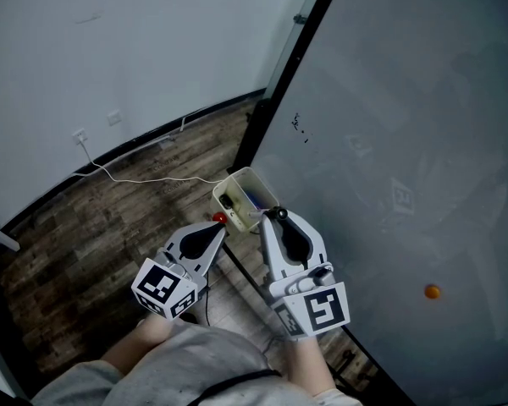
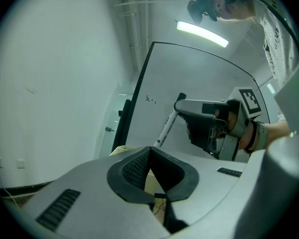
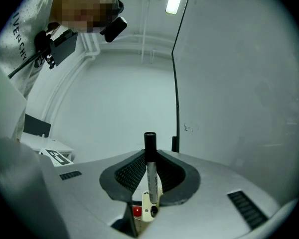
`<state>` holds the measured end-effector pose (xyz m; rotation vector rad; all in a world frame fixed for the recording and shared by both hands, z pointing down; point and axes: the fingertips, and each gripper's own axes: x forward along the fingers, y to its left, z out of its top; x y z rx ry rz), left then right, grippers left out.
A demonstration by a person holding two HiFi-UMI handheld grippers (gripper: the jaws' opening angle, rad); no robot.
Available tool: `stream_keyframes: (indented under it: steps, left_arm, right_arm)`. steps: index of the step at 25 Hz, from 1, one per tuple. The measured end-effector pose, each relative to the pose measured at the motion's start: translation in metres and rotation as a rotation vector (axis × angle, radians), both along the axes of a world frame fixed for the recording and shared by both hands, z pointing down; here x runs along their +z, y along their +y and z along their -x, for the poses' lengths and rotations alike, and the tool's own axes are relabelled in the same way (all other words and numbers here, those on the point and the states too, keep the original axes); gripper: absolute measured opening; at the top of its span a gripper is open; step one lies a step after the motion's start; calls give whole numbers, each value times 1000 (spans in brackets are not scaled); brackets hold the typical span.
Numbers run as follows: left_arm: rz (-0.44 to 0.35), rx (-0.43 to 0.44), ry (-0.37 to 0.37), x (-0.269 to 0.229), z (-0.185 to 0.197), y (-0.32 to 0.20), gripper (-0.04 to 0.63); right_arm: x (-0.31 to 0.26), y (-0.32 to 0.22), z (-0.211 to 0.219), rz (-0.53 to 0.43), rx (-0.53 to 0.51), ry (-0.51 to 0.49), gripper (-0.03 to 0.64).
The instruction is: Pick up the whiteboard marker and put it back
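1. Right gripper [image 3: 150, 154]: jaws clamped on the marker [image 3: 150, 176]. The black cap sticks out past the jaw tips and the white barrel runs back between the pads.
2. Marker is in the air over the near rim of the cream tray [image 1: 237, 178], not resting in it. From the left gripper view the barrel tilts, with its lower end pointing down towards the tray.
3. Left gripper [image 2: 150, 151]: pads pressed together at the tips, nothing between them. It sits just left of the right gripper, near the tray; the two are apart.
4. Tray sits against the dark frame of the whiteboard [image 1: 406, 142], on the board's left edge. A red item [image 1: 219, 218] and a dark item lie inside; can't tell what they are.
5. Whiteboard fills the right side, with small dark scribbles up top and an orange dot [image 1: 432, 292] near right.
6. Wood-pattern floor [image 1: 110, 227] on the left, with a white cable [image 1: 144, 178] running across it from the far wall.
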<state>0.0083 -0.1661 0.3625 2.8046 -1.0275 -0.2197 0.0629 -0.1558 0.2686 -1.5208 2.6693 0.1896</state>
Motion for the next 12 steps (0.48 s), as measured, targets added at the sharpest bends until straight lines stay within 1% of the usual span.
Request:
stream_keyframes:
  steps: [12]
  left_arm:
    - [-5,16,-1,0,4,-1,15]
  right_arm:
    - [0,-1,6,3,5,2,75]
